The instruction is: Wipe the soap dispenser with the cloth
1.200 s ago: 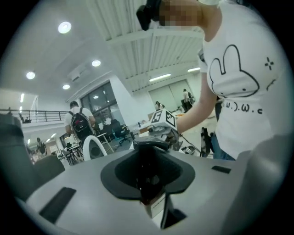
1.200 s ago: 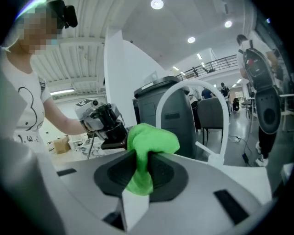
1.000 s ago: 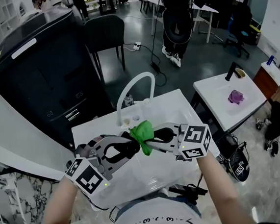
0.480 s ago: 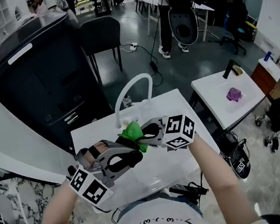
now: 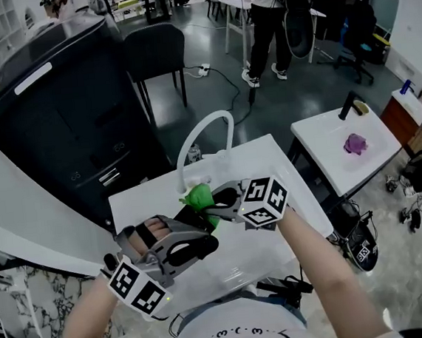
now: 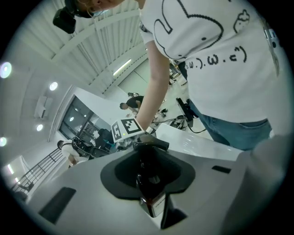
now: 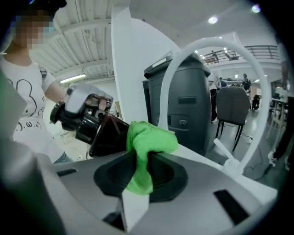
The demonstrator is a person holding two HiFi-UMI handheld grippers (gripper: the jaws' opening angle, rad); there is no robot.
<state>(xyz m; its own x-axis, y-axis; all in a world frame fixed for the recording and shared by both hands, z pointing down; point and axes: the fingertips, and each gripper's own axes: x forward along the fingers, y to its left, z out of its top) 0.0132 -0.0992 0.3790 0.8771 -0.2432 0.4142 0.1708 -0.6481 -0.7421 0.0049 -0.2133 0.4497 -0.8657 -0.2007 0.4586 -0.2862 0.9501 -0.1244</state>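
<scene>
A dark soap dispenser (image 6: 150, 183) with a black pump head (image 6: 151, 145) sits clamped between the jaws of my left gripper (image 6: 149, 180). In the head view that gripper (image 5: 199, 231) hangs low at the left, over the white sink top (image 5: 269, 159). My right gripper (image 5: 213, 204) comes in from the right and is shut on a bunched green cloth (image 5: 197, 198). The right gripper view shows the cloth (image 7: 148, 141) pinched in my right gripper (image 7: 139, 170) and pressed against the side of the dispenser (image 7: 108, 136).
A white arched faucet (image 5: 205, 128) rises just behind the grippers. A black cabinet (image 5: 58, 120) and a dark chair (image 5: 156, 51) stand behind the sink. At the right is a second white sink table (image 5: 343, 148) with a purple cloth (image 5: 355, 144). A person (image 5: 271, 17) stands further back.
My right gripper has moved left with the green cloth, onto the dispenser's far side. The left gripper has rolled and sunk a little, still holding the dispenser.
</scene>
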